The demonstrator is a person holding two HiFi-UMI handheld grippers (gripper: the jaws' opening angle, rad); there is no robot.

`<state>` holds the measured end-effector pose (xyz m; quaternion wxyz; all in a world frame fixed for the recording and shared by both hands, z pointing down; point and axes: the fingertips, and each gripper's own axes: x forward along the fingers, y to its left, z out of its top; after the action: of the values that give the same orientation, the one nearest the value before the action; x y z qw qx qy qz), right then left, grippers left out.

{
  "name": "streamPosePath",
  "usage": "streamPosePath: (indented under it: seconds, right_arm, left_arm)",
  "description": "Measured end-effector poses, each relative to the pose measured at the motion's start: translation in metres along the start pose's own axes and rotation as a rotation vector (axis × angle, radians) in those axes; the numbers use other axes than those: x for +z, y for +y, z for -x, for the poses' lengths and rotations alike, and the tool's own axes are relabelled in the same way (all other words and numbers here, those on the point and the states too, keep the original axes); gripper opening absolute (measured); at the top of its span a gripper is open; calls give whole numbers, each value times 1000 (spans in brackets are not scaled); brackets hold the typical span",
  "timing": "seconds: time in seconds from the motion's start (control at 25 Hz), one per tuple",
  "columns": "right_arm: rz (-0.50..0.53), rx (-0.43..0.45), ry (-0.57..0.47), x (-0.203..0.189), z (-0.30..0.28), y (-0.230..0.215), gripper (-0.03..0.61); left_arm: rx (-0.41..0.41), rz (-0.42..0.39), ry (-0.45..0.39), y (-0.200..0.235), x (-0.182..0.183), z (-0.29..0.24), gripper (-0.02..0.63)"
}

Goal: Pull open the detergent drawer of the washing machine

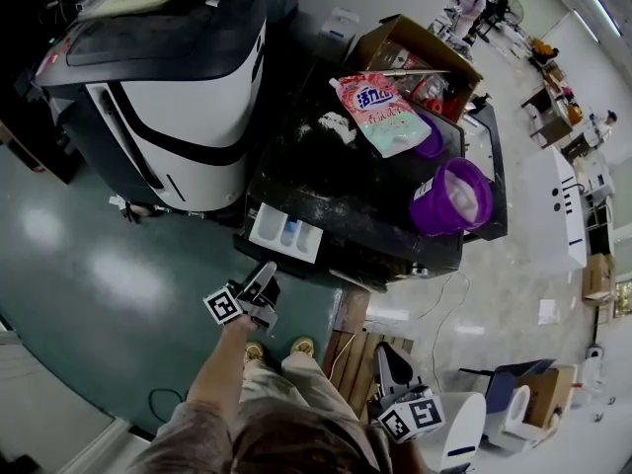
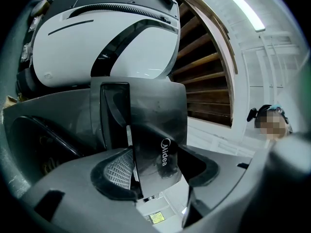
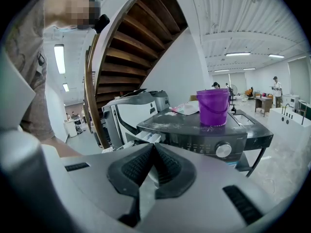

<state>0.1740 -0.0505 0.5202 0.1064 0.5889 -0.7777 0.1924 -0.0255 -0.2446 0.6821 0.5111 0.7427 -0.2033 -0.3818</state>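
Left arm extended, left tool (image 1: 265, 273) clamped on drawer (image 2: 156, 130); right tool (image 1: 383, 355) low, jaws together, empty.

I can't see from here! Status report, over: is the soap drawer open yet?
Left gripper clamped on detergent drawer front; right gripper shut, empty. Drawer out, compartments showing. Purple bucket on washing machine top, not blocking. Over.

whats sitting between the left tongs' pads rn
The dark front panel of the detergent drawer, clamped by the left tongs; the left gripper view shows it.
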Motion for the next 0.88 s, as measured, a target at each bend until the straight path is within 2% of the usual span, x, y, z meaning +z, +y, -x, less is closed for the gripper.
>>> streamPosePath:
  seconds: [0.88]
  right_arm:
    - [19,71,18,-3,-12,19,2]
  left_arm:
    - [-7,39,-11,-21,-19,46,290]
